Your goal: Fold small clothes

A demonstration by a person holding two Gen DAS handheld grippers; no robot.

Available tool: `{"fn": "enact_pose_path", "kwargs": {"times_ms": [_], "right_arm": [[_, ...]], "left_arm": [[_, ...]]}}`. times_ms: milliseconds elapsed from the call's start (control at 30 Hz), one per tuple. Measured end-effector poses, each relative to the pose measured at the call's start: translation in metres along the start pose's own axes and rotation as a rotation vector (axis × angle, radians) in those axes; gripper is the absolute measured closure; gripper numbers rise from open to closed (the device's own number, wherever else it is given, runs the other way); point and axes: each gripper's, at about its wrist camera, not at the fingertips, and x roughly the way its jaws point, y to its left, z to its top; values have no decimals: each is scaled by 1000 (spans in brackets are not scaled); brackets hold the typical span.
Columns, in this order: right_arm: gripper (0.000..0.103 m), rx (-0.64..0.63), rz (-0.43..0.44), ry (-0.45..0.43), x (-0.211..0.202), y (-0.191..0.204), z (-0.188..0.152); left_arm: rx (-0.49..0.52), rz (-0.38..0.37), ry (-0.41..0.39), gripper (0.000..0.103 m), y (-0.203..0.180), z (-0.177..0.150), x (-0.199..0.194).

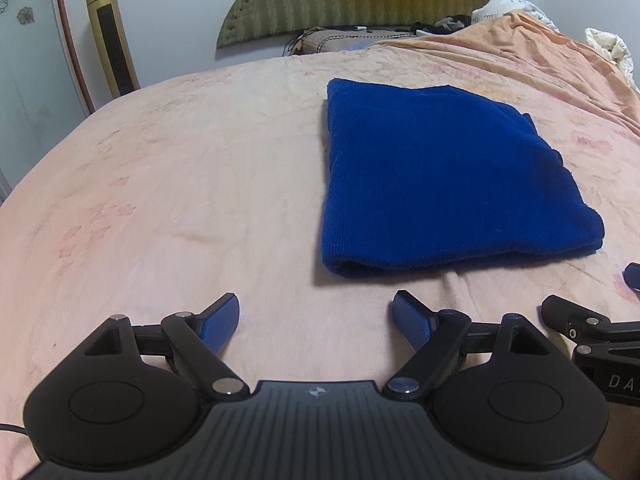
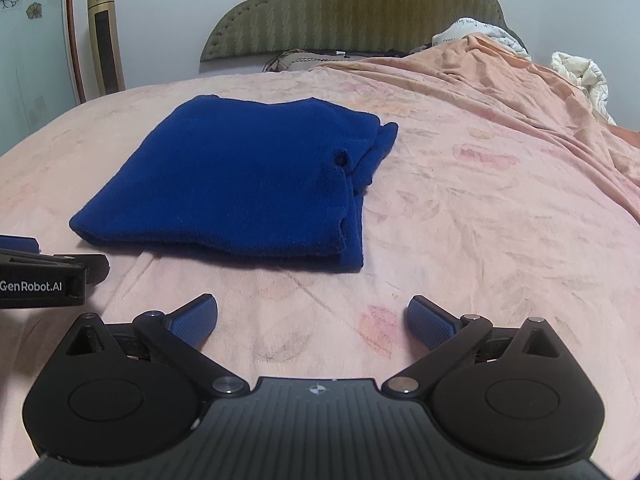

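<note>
**Blue knit folded, both tools standing clear**

Pink, faintly flowered sheet (image 2: 460,216) covers the bed, which fills both views and carries everything. Beyond the garment, at the bed's far end, rises an olive padded headboard (image 2: 360,8) against a pale wall; a peach blanket (image 2: 520,80) is heaped to the right of the garment, and a gold tower fan (image 2: 105,36) stands off the bed's far left corner.

On the sheet lies the deep-blue knitted garment (image 2: 240,184), folded into a thick, roughly square stack, its rounded fold nearest the cameras and loose layered edges showing on its right side.

Near that fold, apart from it, hover the left tool (image 1: 316,320) and the right tool (image 2: 312,318), side by side. Both have their blue-padded jaws spread wide with only bare sheet between them; neither touches the cloth.

By my judgement the fold on this piece is finished, or nearly so. The next move probably calls for tidying the uneven right-hand edges, or setting the stack aside and fetching another piece.
</note>
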Motion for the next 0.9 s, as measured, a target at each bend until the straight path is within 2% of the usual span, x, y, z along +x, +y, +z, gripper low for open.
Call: {"fn": "enact_pose_path", "kwargs": {"times_ms": [100,167,333,567,767,900], "right_arm": [[0,0,-3,-1,0,1,0],[0,-1,-5,-2,0,2,-1],[0,3,-9,-5,-3,1,-2],[0,11,-9,-1,-10,-1,-3],[0,14,-6,3,-15,-2,-5],[0,13,-2,3,-18,-2,-5]], "left_arm": [[-12,3,-12,15,1,-3,0],[-26,8,-7,9,3,-4,0],[-27,-59,2,9,8,-5,-3],[-15,-87,14,9,10,-6,-8],[-51,-89,7,9,15,-4,-11],[-66,-61,-36,9,23,-2,-22]]}}
